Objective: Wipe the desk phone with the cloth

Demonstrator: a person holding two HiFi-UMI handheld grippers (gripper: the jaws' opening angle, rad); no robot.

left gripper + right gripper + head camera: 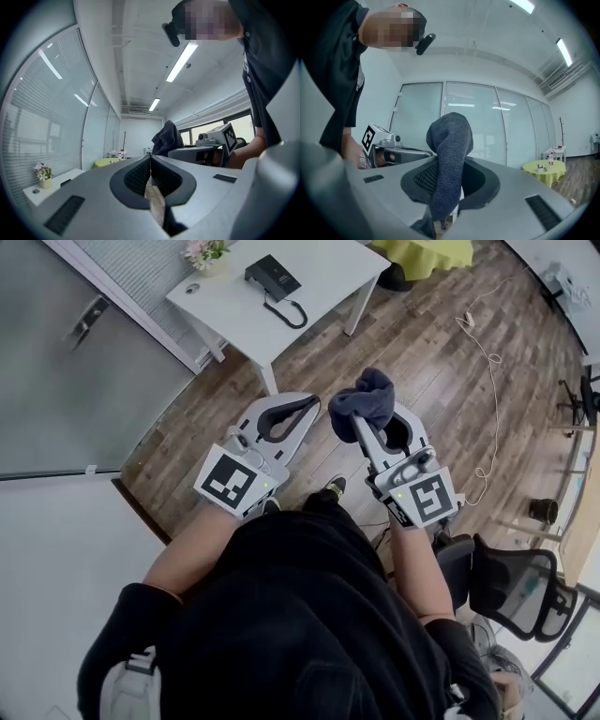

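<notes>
Here's the picture: the person stands on the wooden floor (pixel 412 343), both claws held up close in front of the body. The right claw (pixel 364 427) is clamped on the dark blue cloth (pixel 363 395), which bunches up above the jaws. The left claw (pixel 302 413) is clenched with its jaws pressed together and nothing between them.

The desk phone (pixel 273 276) sits well apart from both claws, far and a little left, on the white tabletop (pixel 234 315). Its handset (pixel 287 311) appears to lie off the base, on the near side. A small pot of flowers (pixel 204 253) stands at the far-left corner.

So no wiping yet. This looks like the approach, cloth in hand. Next the person must close on the tabletop and bring the cloth down onto the phone, with the left claw free to steady it.
</notes>
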